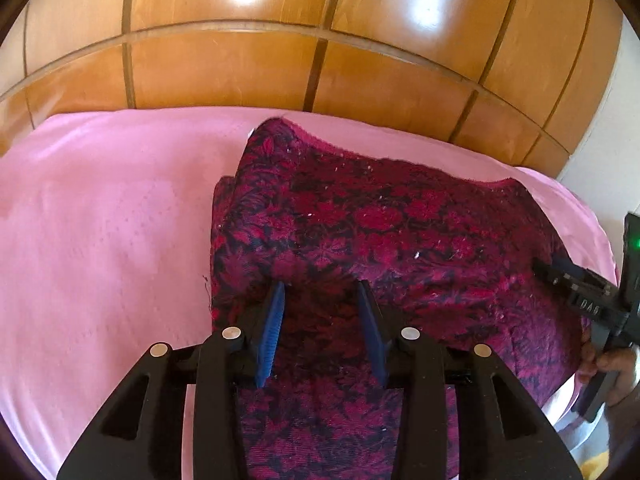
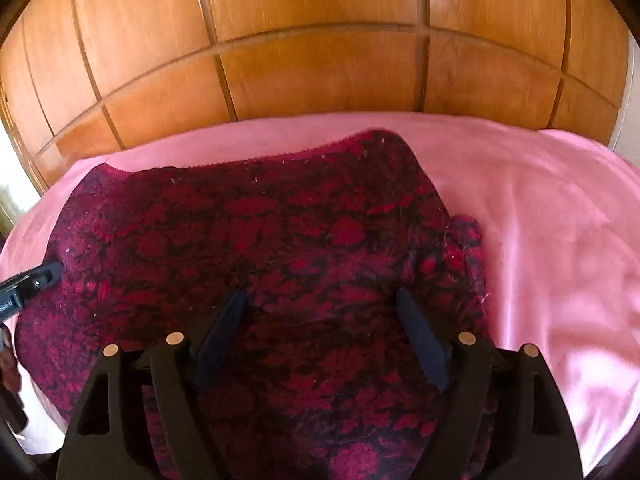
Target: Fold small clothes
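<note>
Fuzzy knitted garment [image 1: 400, 232] on a smooth satiny pink sheet [image 1: 100, 220]; glossy varnished wood panelling [image 1: 224, 68] behind.

**Your right claw stands open over the garment**

Your right claw [image 2: 322, 300] has its jaws apart above the dark red flowered garment [image 2: 280, 216], which lies on the pink sheet [image 2: 540, 220]. Your left claw [image 2: 50, 272] touches the garment's left edge. Behind stands a wooden panel [image 2: 320, 40].

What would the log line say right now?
left tongs: open | right tongs: open | red flowery cloth: lying on pink sheet, not gripped
</note>
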The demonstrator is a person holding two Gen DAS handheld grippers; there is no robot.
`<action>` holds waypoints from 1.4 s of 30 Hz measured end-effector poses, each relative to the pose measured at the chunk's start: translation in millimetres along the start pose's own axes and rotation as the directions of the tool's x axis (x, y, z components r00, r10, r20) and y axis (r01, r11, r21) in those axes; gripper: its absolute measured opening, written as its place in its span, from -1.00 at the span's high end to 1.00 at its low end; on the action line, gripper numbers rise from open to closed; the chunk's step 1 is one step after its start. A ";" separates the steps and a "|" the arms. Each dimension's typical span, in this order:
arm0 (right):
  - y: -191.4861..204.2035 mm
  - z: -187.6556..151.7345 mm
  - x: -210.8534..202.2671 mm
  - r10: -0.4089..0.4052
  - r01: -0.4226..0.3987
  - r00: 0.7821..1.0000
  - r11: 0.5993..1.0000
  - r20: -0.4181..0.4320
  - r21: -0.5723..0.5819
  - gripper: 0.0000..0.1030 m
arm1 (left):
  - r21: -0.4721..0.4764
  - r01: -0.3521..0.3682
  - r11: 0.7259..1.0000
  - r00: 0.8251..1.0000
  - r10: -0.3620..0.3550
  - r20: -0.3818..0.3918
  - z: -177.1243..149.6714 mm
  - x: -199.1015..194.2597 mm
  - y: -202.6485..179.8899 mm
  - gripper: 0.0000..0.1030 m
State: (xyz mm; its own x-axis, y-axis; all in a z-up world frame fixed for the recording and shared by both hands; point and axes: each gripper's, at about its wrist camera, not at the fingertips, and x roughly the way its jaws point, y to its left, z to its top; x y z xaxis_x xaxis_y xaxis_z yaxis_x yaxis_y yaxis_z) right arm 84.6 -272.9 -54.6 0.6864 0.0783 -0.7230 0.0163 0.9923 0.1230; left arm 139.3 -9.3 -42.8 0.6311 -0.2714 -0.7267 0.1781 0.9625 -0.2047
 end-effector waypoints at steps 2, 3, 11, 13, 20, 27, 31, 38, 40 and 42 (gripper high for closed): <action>2.3 -3.9 -0.1 -0.005 0.005 1.000 1.000 0.024 -0.007 -0.54 | 0.001 -0.002 1.000 1.000 0.002 0.026 1.2 -9.8 -0.7 0.27; 0.5 -6.3 -1.2 0.004 -0.004 1.000 1.000 0.031 0.000 -0.55 | 0.001 -0.009 1.000 0.999 0.009 0.035 3.3 -13.2 -0.7 0.27; -1.3 -8.8 -5.9 0.031 -0.032 0.998 0.999 0.049 0.007 -0.68 | 0.005 -0.080 0.997 0.989 0.079 0.128 14.4 -41.4 4.8 0.10; 0.7 -6.6 -3.6 0.034 -0.035 0.999 0.999 0.042 0.013 -0.70 | 0.002 -0.087 0.996 0.987 0.086 0.137 17.6 -43.7 9.1 0.10; 1.8 0.6 3.1 0.061 -0.061 0.998 0.998 0.022 0.026 -0.86 | 0.008 -0.110 0.994 0.984 0.107 0.144 27.1 -44.0 15.2 0.09; 4.9 -3.8 2.3 0.074 -0.074 0.996 0.997 0.053 -0.004 -0.95 | 0.045 -0.128 0.991 0.985 0.122 0.122 32.9 -36.7 15.8 0.10; 6.0 -5.4 2.5 0.069 -0.069 0.996 0.998 0.057 -0.010 -0.95 | 0.074 -0.138 0.988 0.986 0.130 0.103 33.8 -31.9 14.0 0.10; 5.3 -5.2 2.2 0.069 -0.068 0.996 0.998 0.060 -0.010 -0.95 | 0.083 -0.105 0.991 0.991 0.098 0.092 38.5 -28.2 15.0 0.10; 6.4 -5.5 2.0 0.067 -0.066 0.996 0.998 0.062 -0.010 -0.95 | 0.082 -0.104 0.991 0.991 0.097 0.091 39.0 -26.7 16.0 0.10; 6.3 -5.4 2.0 0.067 -0.066 0.996 0.998 0.062 -0.010 -0.95 | 0.075 -0.093 0.993 0.993 0.087 0.082 41.1 -23.4 19.1 0.10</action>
State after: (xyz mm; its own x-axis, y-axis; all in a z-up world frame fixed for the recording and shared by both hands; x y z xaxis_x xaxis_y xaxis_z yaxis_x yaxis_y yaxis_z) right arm 82.2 -266.0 -59.0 0.7299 0.1383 -0.6694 -0.0367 0.9858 0.1636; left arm 159.0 15.4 -2.8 0.7040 -0.1855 -0.6855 0.1745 0.9809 -0.0862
